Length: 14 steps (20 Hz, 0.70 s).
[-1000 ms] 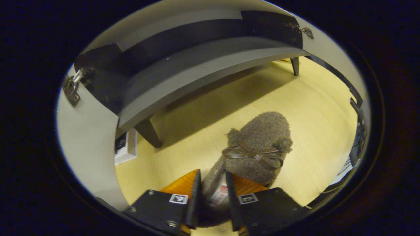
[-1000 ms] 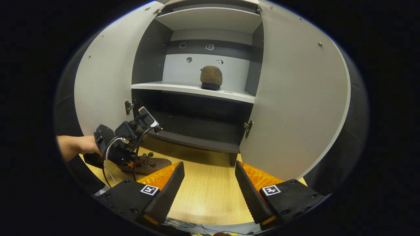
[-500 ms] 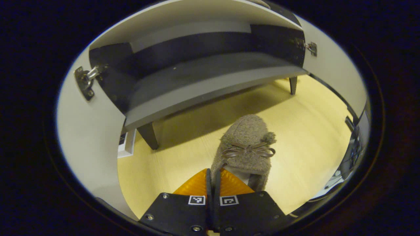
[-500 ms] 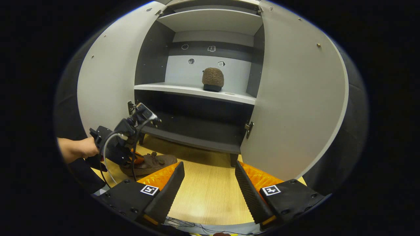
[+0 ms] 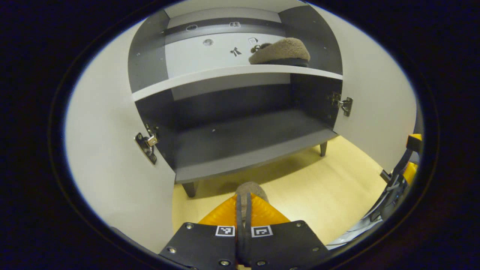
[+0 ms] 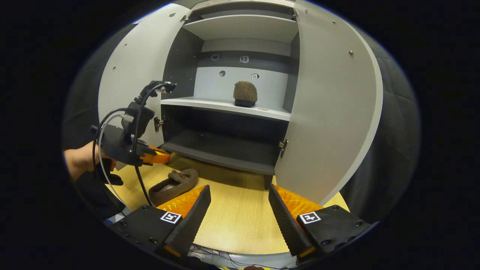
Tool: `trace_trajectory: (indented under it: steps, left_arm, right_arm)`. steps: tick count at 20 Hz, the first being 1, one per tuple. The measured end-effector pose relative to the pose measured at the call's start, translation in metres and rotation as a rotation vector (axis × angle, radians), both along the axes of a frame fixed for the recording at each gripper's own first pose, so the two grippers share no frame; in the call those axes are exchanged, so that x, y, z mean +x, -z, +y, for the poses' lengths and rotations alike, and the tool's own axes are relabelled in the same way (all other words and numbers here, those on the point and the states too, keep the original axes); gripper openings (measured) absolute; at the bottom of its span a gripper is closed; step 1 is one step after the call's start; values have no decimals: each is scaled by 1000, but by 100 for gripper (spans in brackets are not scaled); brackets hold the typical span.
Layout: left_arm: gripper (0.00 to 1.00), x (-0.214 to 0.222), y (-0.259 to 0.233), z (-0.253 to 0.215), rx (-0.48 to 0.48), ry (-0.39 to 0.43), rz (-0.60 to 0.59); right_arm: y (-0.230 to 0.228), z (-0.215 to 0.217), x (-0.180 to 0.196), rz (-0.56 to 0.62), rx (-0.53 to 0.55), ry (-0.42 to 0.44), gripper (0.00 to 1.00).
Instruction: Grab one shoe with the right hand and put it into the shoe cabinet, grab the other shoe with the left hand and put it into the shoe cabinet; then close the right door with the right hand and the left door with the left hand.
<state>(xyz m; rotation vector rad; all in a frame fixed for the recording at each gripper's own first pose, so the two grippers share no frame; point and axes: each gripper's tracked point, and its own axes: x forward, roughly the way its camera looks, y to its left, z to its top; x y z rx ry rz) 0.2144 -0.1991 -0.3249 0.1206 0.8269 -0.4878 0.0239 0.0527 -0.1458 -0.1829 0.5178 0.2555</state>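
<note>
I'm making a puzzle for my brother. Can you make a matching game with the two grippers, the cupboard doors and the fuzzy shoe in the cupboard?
Things:
1. right gripper
2. left gripper
3. cabinet doors
4. fuzzy brown shoe

States:
A. sitting on the middle shelf
B. fingers squeezed close together
C. swung out on their hinges
D. fingers wide apart, nothing between them

Pairs: 1-D, 2-B, 3-C, 4-A
</note>
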Motion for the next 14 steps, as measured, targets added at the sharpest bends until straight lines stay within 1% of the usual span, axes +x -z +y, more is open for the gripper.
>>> trace_trajectory:
  steps: [2, 3, 4, 7, 8, 9, 10, 11, 12, 13, 14]
  left_arm:
    - [2, -12, 30, 13, 47, -59, 109]
    - [2, -24, 42, 18, 44, -74, 164]
    - [3, -31, 52, 19, 40, -79, 196]
    - [48, -43, 66, 18, 52, -56, 250]
    - [49, -42, 70, 17, 63, -55, 260]
    - [54, -43, 77, 18, 77, -58, 266]
    - [49, -44, 84, 19, 84, -66, 282]
    - [49, -46, 86, 17, 80, -72, 305]
    - [49, -46, 82, 13, 47, -63, 327]
    - [59, -43, 82, 9, 38, -70, 325]
    - [33, -42, 83, 6, 34, -61, 343]
  right_arm:
    - [-2, -1, -4, -7, 6, -7, 98]
    - [-1, -4, -5, -7, 4, -5, 98]
    - [-1, -7, -6, -6, 3, -1, 98]
    - [6, -15, -6, 15, 3, 24, 99]
    - [8, -17, -6, 25, 3, 32, 99]
    - [9, -18, -5, 28, 2, 37, 98]
    - [8, -19, -4, 28, -1, 38, 98]
    - [6, -19, -3, 24, -8, 37, 98]
    - [6, -18, -2, 20, -17, 32, 98]
    - [5, -17, -2, 14, -28, 26, 98]
    - [4, -16, -2, 10, -37, 20, 98]
